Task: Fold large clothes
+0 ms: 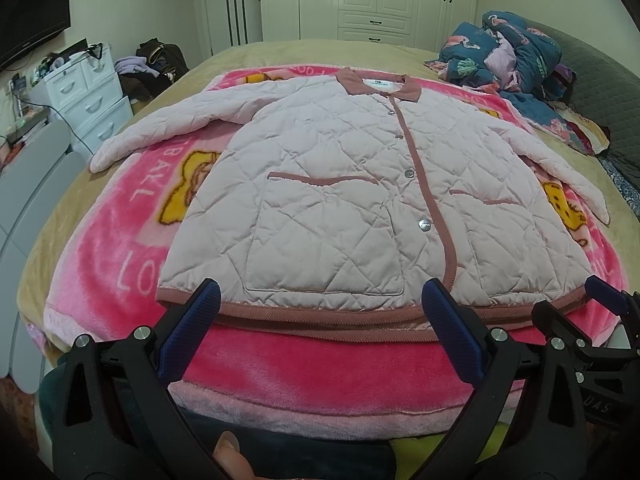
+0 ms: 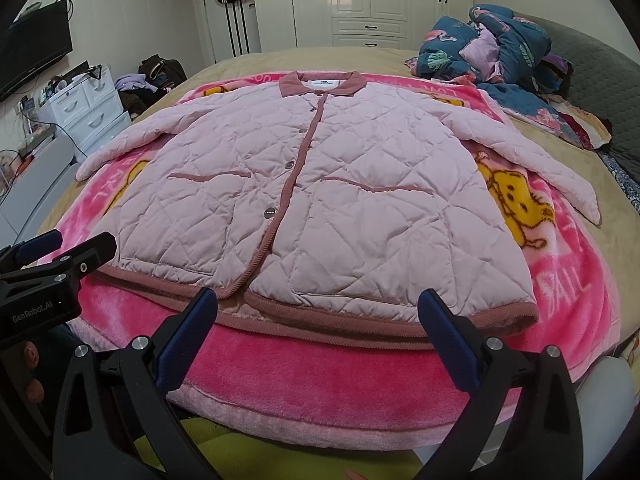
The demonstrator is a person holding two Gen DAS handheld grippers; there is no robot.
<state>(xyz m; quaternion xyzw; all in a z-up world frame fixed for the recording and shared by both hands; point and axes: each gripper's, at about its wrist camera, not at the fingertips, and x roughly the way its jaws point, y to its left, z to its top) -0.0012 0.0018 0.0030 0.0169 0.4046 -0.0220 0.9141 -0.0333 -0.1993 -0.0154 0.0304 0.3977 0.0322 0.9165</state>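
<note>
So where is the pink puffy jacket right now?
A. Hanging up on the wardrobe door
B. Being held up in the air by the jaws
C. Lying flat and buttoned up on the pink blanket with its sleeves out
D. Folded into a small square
C: the pink quilted jacket lies spread out on the pink blanket, front closed and both sleeves stretched to the sides, while both sets of jaws stand open at its hem, gripping nothing.

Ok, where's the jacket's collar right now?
The collar is at the far end of the quilted jacket, which lies flat on the pink blanket, hem toward both tongs. The crumpled blue bedding lies to its right.
</note>
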